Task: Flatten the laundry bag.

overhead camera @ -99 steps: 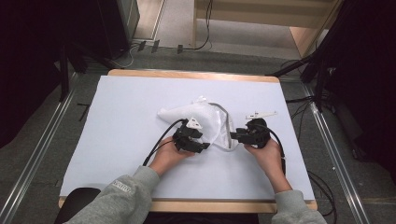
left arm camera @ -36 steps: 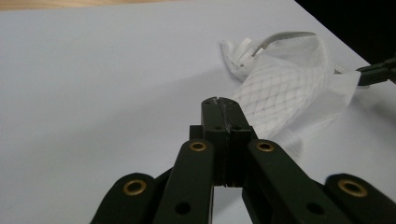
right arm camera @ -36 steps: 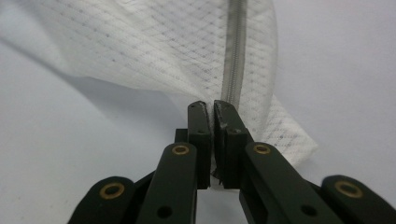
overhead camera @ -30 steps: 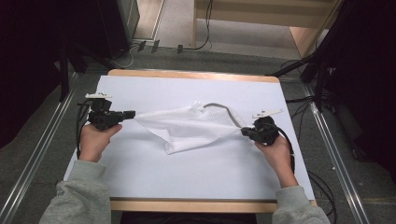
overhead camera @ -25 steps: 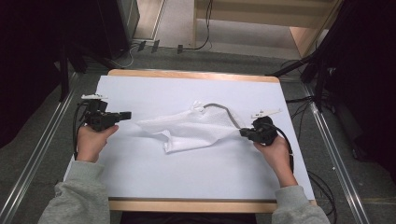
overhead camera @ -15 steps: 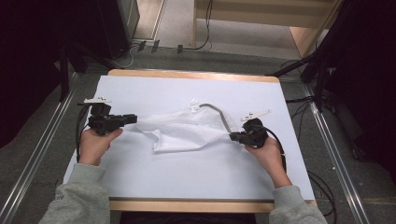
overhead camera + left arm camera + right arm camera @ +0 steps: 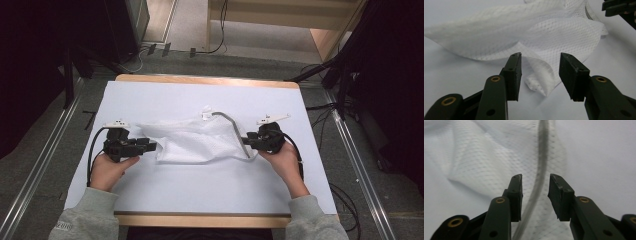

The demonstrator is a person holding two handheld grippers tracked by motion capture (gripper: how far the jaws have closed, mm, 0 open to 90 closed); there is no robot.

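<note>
A white mesh cloth [image 7: 200,140] with a grey band [image 7: 232,122] along its right edge lies slack in the middle of the white table [image 7: 200,195]. My left gripper [image 7: 151,146] sits at the cloth's left end; its jaws have just been opening. In the left gripper view [image 7: 541,62] a curled corner of mesh [image 7: 539,80] lies between the pads, untouched. At the cloth's right end is my right gripper [image 7: 246,142], whose jaws have also just been opening. In the right gripper view [image 7: 535,182] the grey band [image 7: 542,165] runs loose through the gap.
The table has a wooden strip [image 7: 200,220] along its near edge and metal rails [image 7: 45,165] on the floor at both sides. Cables [image 7: 350,200] lie to the right. Bare white surface lies in front of and behind the cloth.
One second ago the cloth hung stretched between both shut grippers. Both hands have since moved inward, the left also lower, the cloth has sagged onto the table, and both jaws have let go.
</note>
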